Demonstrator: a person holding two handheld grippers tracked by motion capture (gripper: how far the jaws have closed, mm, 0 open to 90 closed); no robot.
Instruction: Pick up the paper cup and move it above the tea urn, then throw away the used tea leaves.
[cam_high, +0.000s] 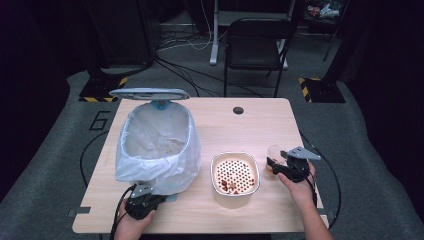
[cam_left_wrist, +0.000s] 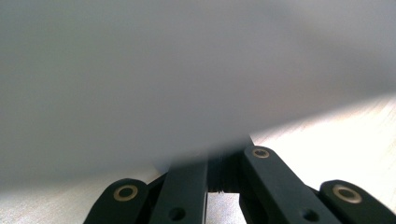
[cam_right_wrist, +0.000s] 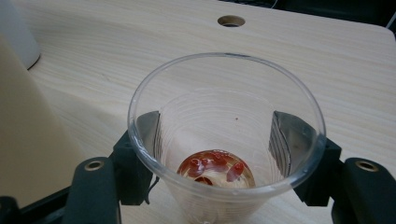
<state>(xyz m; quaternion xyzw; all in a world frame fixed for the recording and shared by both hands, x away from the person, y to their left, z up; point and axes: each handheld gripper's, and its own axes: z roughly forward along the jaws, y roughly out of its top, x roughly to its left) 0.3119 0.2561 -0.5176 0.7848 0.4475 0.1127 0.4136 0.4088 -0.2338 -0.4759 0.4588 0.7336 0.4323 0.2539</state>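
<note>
We clamp our left gripper (cam_high: 142, 200) shut on the bin (cam_high: 157, 145) base to steady it; right gripper (cam_right_wrist: 219, 140) closes around the cup (cam_right_wrist: 226, 135) beside the strainer tray (cam_high: 235, 174).

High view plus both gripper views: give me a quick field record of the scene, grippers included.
table: light wood, round hole near far edge
bin: lined with white bag, lid up, left side
tray: perforated metal tray, red bits in it, centre
cup: clear plastic cup, upright, red pieces at its bottom
right gripper: jaws either side of the cup, pads against its wall
left gripper: shut, at the near base of the bin bag
</note>
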